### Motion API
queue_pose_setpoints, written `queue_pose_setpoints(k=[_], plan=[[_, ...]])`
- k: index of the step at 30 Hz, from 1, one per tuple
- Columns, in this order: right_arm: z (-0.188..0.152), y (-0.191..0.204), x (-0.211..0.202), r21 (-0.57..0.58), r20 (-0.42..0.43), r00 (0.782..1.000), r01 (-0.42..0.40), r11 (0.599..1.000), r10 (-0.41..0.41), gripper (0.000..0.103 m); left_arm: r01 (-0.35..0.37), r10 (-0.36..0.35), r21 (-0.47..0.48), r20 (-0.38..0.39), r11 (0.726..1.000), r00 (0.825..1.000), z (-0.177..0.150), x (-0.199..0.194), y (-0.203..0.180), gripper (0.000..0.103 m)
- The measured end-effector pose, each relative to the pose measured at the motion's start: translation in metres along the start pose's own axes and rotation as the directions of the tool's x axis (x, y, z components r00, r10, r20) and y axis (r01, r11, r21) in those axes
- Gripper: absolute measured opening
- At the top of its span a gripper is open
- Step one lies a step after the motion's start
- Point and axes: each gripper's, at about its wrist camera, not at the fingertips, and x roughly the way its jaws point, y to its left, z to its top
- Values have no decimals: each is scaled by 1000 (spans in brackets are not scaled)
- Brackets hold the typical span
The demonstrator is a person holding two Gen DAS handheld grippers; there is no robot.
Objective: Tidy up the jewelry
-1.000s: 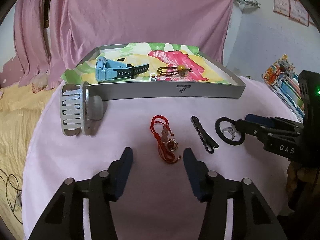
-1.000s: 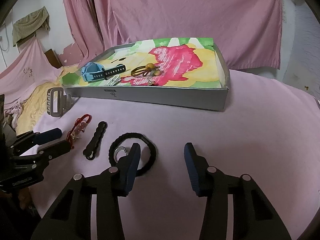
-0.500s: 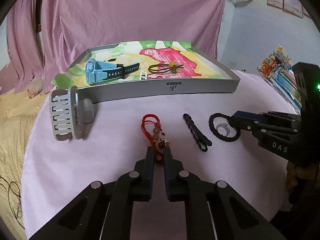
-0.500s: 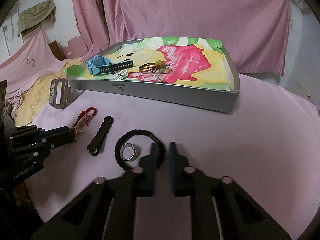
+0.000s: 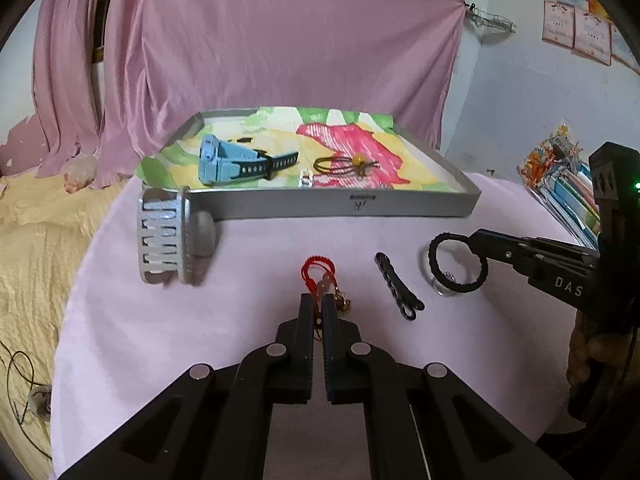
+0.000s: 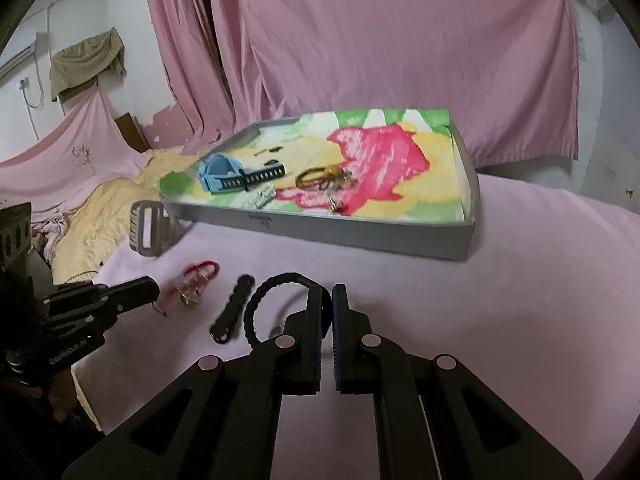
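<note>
**Both tools closed on jewelry at the near edge of the desk**

Left tool [image 5: 317, 306]: fingers pressed together with the red cord bracelet [image 5: 320, 276] clamped between the tips. The bracelet's loop and beads extend beyond the tips, toward the far side. In the right wrist view the same tool [image 6: 154, 286] meets the bracelet [image 6: 196, 280] from the left.

Right tool [image 6: 326, 300]: fingers nearly together, pinching the right side of the black braided ring [image 6: 276, 300]. In the left wrist view this tool [image 5: 476, 240] enters from the right and grips the ring [image 5: 458, 262] on its right edge. A small silver ring [image 5: 442, 282] sits at the near inside edge of the braided ring; contact between them cannot be told.

Remaining items on the pink desk [image 5: 240, 320]:
- Black hair clip [image 5: 398, 292], between the bracelet and the braided ring, apart from both.
- Grey claw clip [image 5: 172, 236], far left, just beside the tray corner.

Grey tray [image 5: 320, 208], at the far side of the desk, has a colourful liner. It contains a blue watch [image 5: 232, 164] on the left and a brown beaded band [image 5: 348, 164] near the centre.
</note>
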Motion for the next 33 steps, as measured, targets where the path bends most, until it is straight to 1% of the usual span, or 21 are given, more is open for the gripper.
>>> queue_pose_setpoints(k=[5, 7, 10, 13, 16, 18, 21, 23, 25, 31, 33], plan=[[3, 3, -3, -2, 23, 1000, -19, 1000, 19, 5, 1, -1, -3, 7, 1000, 1000, 2, -1, 0, 1], [3, 3, -2, 0, 21, 999, -26, 1000, 26, 5, 7, -7, 1, -16, 1000, 1000, 1, 2, 0, 1], [2, 3, -2, 6, 18, 999, -34, 999, 34, 5, 13, -14, -19, -53, 1000, 998, -1, 9, 3, 1], [2, 2, -1, 12, 14, 999, -38, 999, 38, 5, 16, -18, -35, -63, 999, 998, -3, 11, 5, 2], [1, 3, 1, 17, 10, 999, -45, 999, 45, 5, 2, -4, -28, -73, 1000, 997, -3, 14, 5, 3], [1, 3, 3, 18, 6, 999, -48, 999, 48, 5, -2, 0, -27, -73, 1000, 997, -4, 15, 5, 5], [0, 4, 4, 18, 2, 999, -53, 998, 53, 5, -11, 10, -22, -74, 1000, 997, -2, 16, 6, 13], [0, 5, 5, 18, 1, 999, -54, 998, 54, 5, -12, 10, -19, -77, 1000, 997, -1, 18, 8, 21], [0, 5, 5, 18, 1, 999, -54, 998, 54, 5, -8, 7, -9, -81, 1000, 997, 0, 19, 7, 24], [1, 5, 6, 20, -1, 998, -56, 998, 56, 5, -20, 27, 66, -104, 998, 994, 4, 24, -1, 23], [1, 5, 7, 22, -2, 998, -56, 998, 56, 5, -20, 28, 75, -108, 997, 994, 6, 25, -1, 17]])
